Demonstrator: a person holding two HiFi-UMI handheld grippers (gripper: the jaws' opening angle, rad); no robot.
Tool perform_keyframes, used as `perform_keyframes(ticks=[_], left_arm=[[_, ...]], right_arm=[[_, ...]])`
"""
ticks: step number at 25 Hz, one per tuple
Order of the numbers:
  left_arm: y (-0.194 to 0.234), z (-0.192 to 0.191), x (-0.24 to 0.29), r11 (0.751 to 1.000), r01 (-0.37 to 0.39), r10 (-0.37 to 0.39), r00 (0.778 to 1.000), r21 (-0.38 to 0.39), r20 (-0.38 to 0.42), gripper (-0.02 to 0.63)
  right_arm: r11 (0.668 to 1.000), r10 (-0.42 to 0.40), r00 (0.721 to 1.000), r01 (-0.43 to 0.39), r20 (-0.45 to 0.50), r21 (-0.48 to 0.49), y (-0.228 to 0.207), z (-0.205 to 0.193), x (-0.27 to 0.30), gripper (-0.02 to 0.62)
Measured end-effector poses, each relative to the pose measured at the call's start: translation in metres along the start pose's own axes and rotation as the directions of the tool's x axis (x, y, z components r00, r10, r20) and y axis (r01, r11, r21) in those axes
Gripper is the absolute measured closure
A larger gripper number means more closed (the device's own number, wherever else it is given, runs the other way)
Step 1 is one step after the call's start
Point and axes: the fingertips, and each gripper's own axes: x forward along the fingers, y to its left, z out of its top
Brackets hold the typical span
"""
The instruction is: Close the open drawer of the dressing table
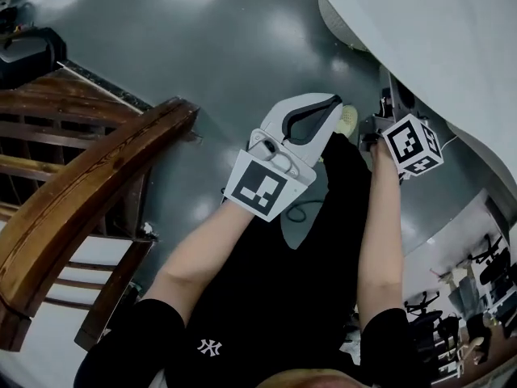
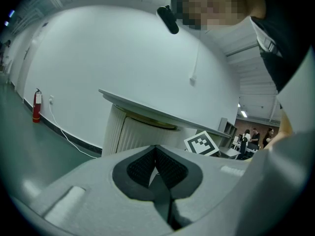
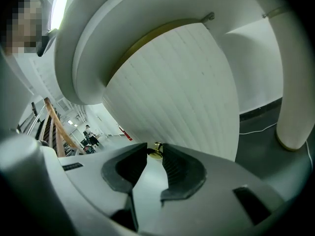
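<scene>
The white dressing table (image 1: 436, 47) fills the upper right of the head view. Its ribbed, curved drawer front (image 3: 182, 92) sits under the rounded top (image 3: 98, 43) in the right gripper view. A small brass knob (image 3: 155, 152) on that front lies between the tips of my right gripper (image 3: 155, 144), whose pads close on it. In the head view only the right gripper's marker cube (image 1: 412, 144) shows; its jaws are hidden by the table edge. My left gripper (image 1: 334, 102) hangs over the floor left of the table, shut and empty (image 2: 155, 147), pointing at the table (image 2: 162, 113).
A dark wooden chair (image 1: 81, 192) stands close on the left. A thick white table leg (image 3: 290, 92) rises right of the drawer. A red fire extinguisher (image 2: 37, 104) and a cable (image 2: 64, 132) are by the far wall. People stand far off (image 2: 253, 136).
</scene>
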Motion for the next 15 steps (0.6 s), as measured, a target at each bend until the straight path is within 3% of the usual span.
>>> perform_keyframes(ticks=[15], left_arm=[[0.012,0.003,-0.006,1.0,-0.028,0.028,0.997,-0.004,0.072,0.595]], right_arm=[[1.0,0.013,0.998,-0.012,0.057,-0.012,-0.002,0.012,0.011,0.484]])
